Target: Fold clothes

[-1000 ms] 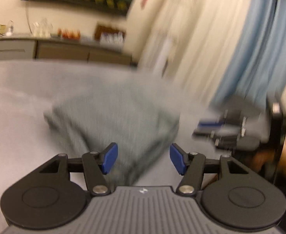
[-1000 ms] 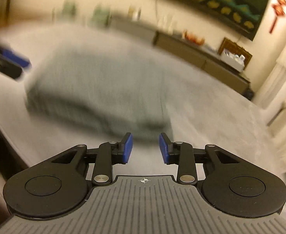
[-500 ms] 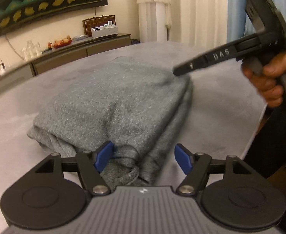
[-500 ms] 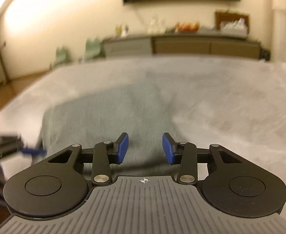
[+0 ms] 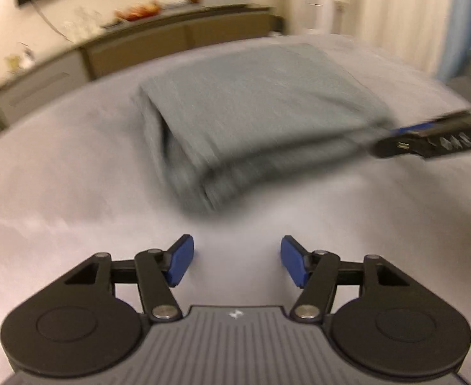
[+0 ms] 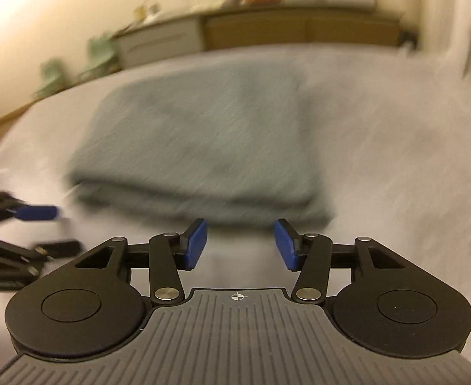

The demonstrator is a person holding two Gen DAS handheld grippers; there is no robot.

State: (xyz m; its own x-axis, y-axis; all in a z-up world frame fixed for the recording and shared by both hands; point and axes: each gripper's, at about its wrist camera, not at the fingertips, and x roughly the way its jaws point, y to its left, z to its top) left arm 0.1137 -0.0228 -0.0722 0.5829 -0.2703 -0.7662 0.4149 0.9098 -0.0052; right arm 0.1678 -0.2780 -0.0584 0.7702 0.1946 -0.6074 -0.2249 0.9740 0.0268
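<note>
A grey knitted garment [image 5: 251,118] lies folded into a thick rectangle on the pale grey table [image 5: 58,192]. My left gripper [image 5: 233,261] is open, held a short way back from the fold's near corner, with nothing between its blue pads. In the right wrist view the same folded garment [image 6: 200,147] lies just beyond my right gripper [image 6: 240,243], which is open and empty. The right gripper also shows at the right edge of the left wrist view, level with the garment's side. Both views are blurred by motion.
A long low sideboard [image 5: 158,41] with bottles and boxes runs along the far wall. Curtains [image 5: 405,16] hang at the right. Pale green chairs [image 6: 97,54] stand beyond the table's far left edge. The left gripper's fingers [image 6: 36,213] show at the left of the right wrist view.
My left gripper has pulled back off the garment's corner to bare table. The right gripper has drawn back to the garment's near edge. The garment stays folded.
</note>
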